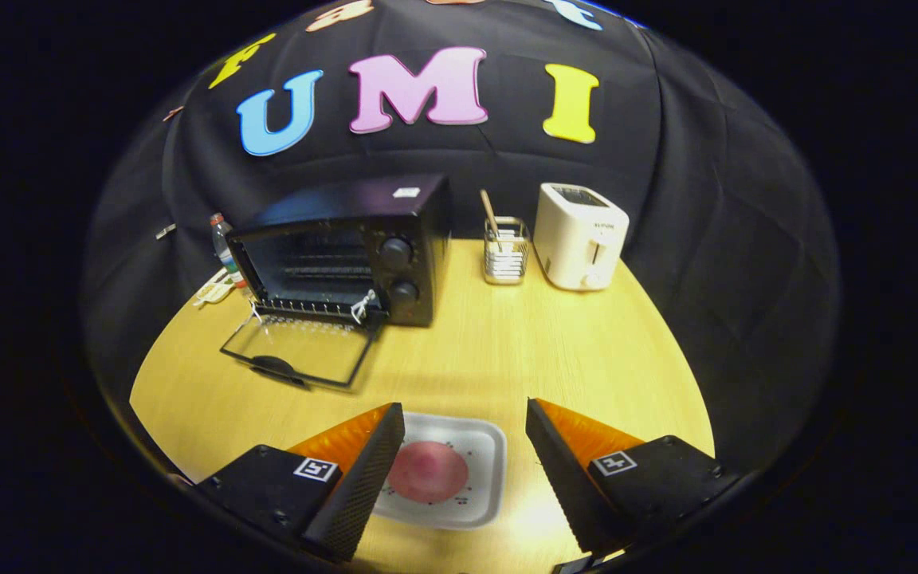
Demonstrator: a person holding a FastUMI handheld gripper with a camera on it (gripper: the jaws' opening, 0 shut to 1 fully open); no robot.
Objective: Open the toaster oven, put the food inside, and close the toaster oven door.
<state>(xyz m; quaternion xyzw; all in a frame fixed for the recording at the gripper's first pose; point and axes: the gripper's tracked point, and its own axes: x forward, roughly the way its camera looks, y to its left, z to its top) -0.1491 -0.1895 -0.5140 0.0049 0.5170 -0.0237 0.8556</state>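
A black toaster oven [347,247] stands at the back left of the wooden table, its glass door [300,359] folded down flat and the dark cavity with a wire rack exposed. A round pink piece of food [429,472] lies on a white square tray [483,446] close below me. My gripper [465,434] is open above the tray, the food sitting between the fingers and nearer the left one. Neither finger touches the food or the tray.
A white pop-up toaster [581,237] stands at the back right, with a clear holder [505,251] carrying a wooden stick beside it. A small bottle [224,247] and some paper lie left of the oven. Bare tabletop [523,351] stretches between tray and oven.
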